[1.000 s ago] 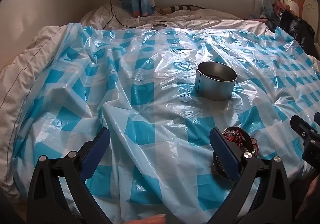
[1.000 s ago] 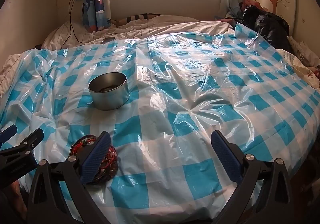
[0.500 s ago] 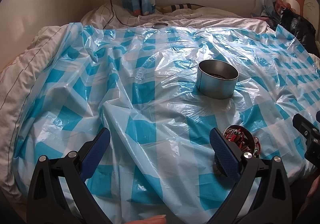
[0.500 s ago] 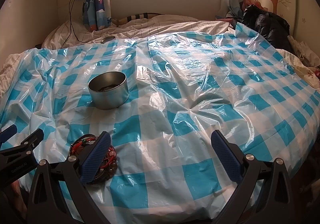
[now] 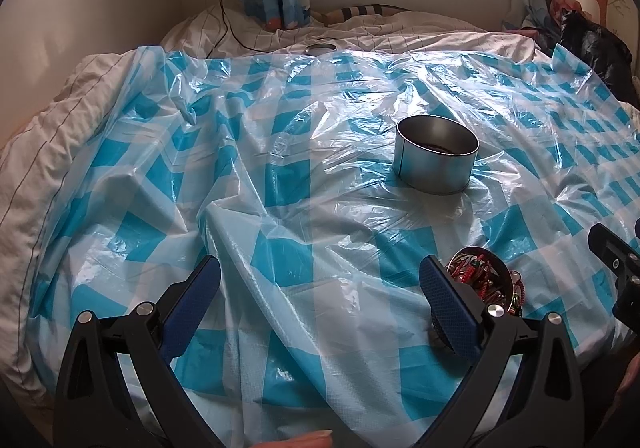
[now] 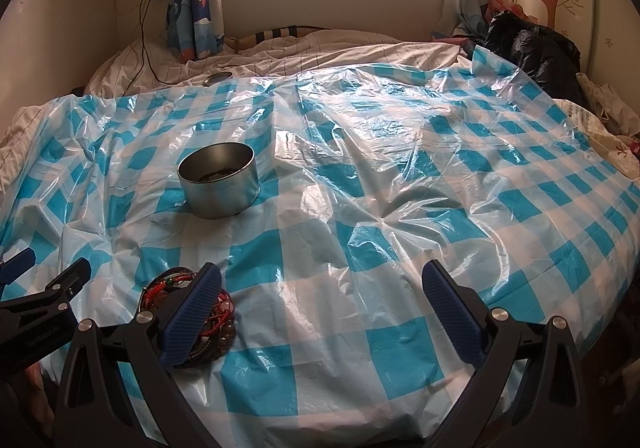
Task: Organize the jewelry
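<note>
A round silver tin [image 5: 437,158] stands open on the blue-checked plastic sheet, with something dark at its bottom; it also shows in the right wrist view [image 6: 218,179]. A pile of red and dark bead bracelets [image 5: 482,280] lies near the bed's front edge, partly behind my left gripper's right finger, and in the right wrist view [image 6: 182,290] behind my right gripper's left finger. My left gripper [image 5: 320,300] is open and empty, left of the pile. My right gripper [image 6: 322,304] is open and empty, right of the pile.
The plastic sheet [image 6: 400,176] covers a soft, wrinkled bed. A round tin lid [image 5: 320,47] lies at the sheet's far edge. A black bag [image 6: 532,48] sits at the far right. A cable [image 6: 146,44] hangs from the wall at the far left.
Both grippers have drifted slightly; the bracelet pile and the tin sit a little lower in the left wrist view. Nothing was taken hold of.
</note>
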Demonstrator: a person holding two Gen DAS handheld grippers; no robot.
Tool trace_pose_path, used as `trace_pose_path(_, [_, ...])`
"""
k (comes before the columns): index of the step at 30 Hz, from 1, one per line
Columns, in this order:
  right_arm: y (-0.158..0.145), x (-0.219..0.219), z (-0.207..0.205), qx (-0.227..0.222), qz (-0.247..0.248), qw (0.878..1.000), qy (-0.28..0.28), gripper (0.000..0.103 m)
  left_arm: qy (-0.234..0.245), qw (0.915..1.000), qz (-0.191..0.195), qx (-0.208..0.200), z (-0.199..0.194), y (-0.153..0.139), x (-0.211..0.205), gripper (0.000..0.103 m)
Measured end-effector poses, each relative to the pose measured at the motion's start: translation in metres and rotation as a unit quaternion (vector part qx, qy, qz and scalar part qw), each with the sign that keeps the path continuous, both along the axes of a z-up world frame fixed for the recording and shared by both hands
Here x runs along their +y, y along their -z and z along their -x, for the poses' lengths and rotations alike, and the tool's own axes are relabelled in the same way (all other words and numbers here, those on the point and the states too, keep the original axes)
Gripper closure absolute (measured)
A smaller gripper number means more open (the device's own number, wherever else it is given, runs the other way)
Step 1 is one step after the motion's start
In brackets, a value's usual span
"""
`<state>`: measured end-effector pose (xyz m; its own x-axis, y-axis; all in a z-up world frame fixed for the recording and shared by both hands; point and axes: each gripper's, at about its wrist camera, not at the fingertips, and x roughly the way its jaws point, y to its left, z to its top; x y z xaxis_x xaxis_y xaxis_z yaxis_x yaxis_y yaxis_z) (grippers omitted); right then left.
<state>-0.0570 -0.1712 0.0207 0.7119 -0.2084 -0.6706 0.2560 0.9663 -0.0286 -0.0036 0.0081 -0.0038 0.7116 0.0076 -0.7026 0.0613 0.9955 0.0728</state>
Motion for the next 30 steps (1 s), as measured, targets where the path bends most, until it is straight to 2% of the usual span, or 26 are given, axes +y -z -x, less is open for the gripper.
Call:
trace_pose_path(6, [0.000, 0.000, 0.000, 0.000, 0.000, 1.000, 0.000, 0.006, 0.000, 1.0000, 0.002, -0.001, 0.007, 0.001, 0.017, 0.008])
trace_pose_path(7, [0.000, 0.000, 0.000, 0.000, 0.000, 1.000, 0.000, 0.006, 0.000, 1.0000, -0.002, 0.001, -0.002, 0.001, -0.002, 0.008])
trace_pose_path(12, [0.001, 0.000, 0.000, 0.001, 0.000, 1.000, 0.000, 0.006, -0.002, 1.0000, -0.003, 0.003, -0.003, 0.002, -0.002, 0.008])
trace_pose_path(19, [0.000, -0.003, 0.000, 0.001, -0.002, 1.000, -0.001, 0.006, -0.013, 0.9989, 0.003, 0.046, -0.020, 0.013, 0.013, 0.008])
trace_pose_path(22, [-0.001, -0.006, 0.001, 0.001, -0.004, 1.000, -0.001, 0.006, -0.004, 0.9984, -0.001, 0.056, -0.023, 0.015, 0.018, 0.008])
trace_pose_path(27, [0.004, -0.007, -0.004, 0.013, 0.006, 1.000, -0.003, 0.006, 0.012, 0.9973, -0.041, 0.060, -0.032, 0.016, 0.025, 0.008])
trace_pose_path(30, [-0.001, -0.012, 0.001, -0.011, -0.018, 0.999, -0.026, 0.006, 0.016, 0.9948, -0.079, 0.061, -0.041, 0.018, 0.031, 0.008])
